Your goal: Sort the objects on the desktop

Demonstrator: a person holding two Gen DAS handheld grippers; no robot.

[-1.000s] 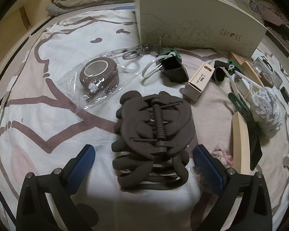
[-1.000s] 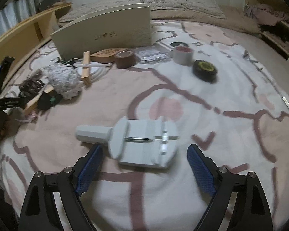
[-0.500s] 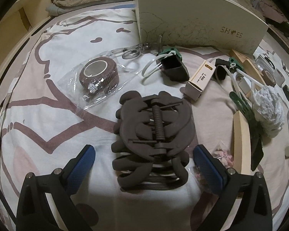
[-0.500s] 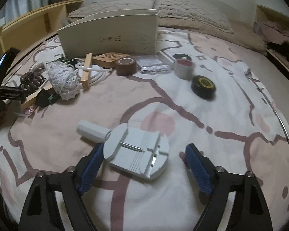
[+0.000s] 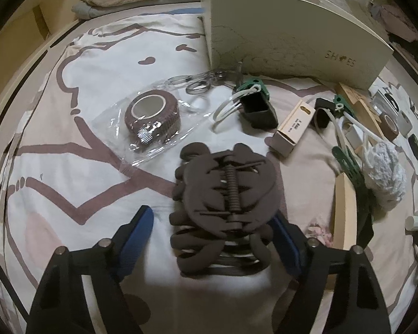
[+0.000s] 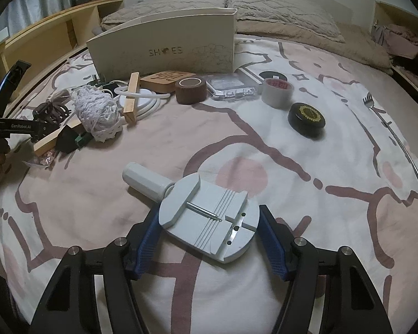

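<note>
the right gripper has its blue fingers clamped on the sides of a pale grey watch-link tool, low in the centre of the right wrist frame, over the bed sheet. the left gripper has its fingers apart around a dark brown hair claw clip at centre frame; the right finger touches the clip, the left stands off it. a shoe box stands at upper centre.

patterned pink bedsheet, quilted pillows at head, wooden shelving alongside, dim light
</note>
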